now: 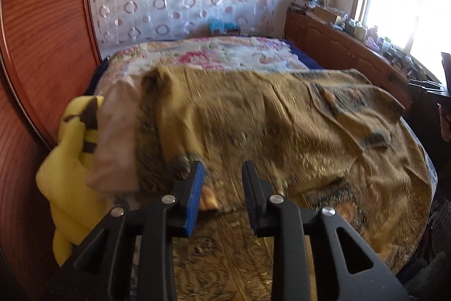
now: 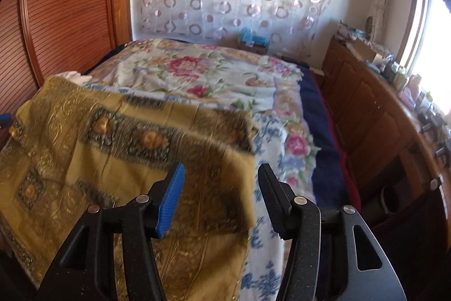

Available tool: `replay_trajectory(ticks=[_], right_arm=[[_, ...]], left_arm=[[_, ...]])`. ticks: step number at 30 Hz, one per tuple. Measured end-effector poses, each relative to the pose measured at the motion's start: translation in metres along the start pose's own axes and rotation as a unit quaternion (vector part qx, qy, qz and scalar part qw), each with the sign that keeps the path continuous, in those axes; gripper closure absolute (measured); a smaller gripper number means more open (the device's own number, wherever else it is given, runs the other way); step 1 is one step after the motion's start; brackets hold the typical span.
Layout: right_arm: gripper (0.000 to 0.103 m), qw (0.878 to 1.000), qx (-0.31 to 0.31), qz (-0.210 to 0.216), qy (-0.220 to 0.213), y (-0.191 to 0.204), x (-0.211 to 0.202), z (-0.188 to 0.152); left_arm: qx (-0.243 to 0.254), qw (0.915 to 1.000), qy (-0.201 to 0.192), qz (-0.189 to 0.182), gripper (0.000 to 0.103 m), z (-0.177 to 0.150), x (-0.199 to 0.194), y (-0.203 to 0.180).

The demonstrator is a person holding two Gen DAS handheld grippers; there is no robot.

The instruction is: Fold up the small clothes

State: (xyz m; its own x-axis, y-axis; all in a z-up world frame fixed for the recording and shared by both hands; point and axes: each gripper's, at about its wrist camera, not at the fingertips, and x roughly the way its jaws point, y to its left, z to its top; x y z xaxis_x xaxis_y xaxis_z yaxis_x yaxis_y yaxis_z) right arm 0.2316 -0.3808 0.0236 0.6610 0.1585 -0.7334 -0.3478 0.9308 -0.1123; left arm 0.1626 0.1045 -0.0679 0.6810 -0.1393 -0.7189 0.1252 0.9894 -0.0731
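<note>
A mustard-gold cloth with dark patterned bands (image 1: 267,126) lies spread over the bed; it also shows in the right wrist view (image 2: 126,160), partly folded over itself with its right edge near the middle of the bed. My left gripper (image 1: 222,168) is open and empty, just above the cloth's near part. My right gripper (image 2: 221,171) is open and empty, above the cloth's right edge. Both views are blurred by motion.
A yellow garment with brown marks (image 1: 73,160) and a pale pink one (image 1: 118,137) lie at the bed's left side. A floral blanket (image 2: 197,75) covers the bed. A wooden wardrobe (image 1: 42,47) stands left; a cluttered wooden cabinet (image 2: 380,109) runs along the window side.
</note>
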Motion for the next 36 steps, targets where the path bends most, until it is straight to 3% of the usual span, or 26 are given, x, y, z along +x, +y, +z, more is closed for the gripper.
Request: replay_trajectory(ticks=[9,14,18,20,22,25,36], right_arm=[[0.048,0.998,0.047,-0.008,0.039,-0.019,0.034,-0.025],[0.048,0.995,0.083,-0.007,0.060,-0.037,0.050,-0.029],[0.062,0.992,0.099,0.008,0.073,-0.041,0.064,-0.033],[0.088,0.992,0.097,0.027,0.077,-0.038,0.068,-0.033],[0.098,0.993,0.082,0.039,0.074,-0.029,0.067,-0.032],[0.100,0.995,0.063,0.050,0.062,-0.013,0.058,-0.028],[0.100,0.996,0.064,0.019,0.063,0.002,0.075,-0.036]], left_arm=[[-0.001,0.9988,0.050,-0.001,0.077,-0.023,0.036,-0.013],[0.019,0.9989,0.040,0.014,0.077,-0.024,0.038,-0.022],[0.026,0.9988,0.035,0.023,0.075,-0.026,0.037,-0.025],[0.022,0.9989,0.035,0.022,0.074,-0.026,0.037,-0.026],[0.024,0.9988,0.035,0.024,0.074,-0.026,0.036,-0.025],[0.023,0.9988,0.035,0.023,0.074,-0.025,0.036,-0.024],[0.030,0.9982,0.035,0.040,0.073,-0.027,0.036,-0.027]])
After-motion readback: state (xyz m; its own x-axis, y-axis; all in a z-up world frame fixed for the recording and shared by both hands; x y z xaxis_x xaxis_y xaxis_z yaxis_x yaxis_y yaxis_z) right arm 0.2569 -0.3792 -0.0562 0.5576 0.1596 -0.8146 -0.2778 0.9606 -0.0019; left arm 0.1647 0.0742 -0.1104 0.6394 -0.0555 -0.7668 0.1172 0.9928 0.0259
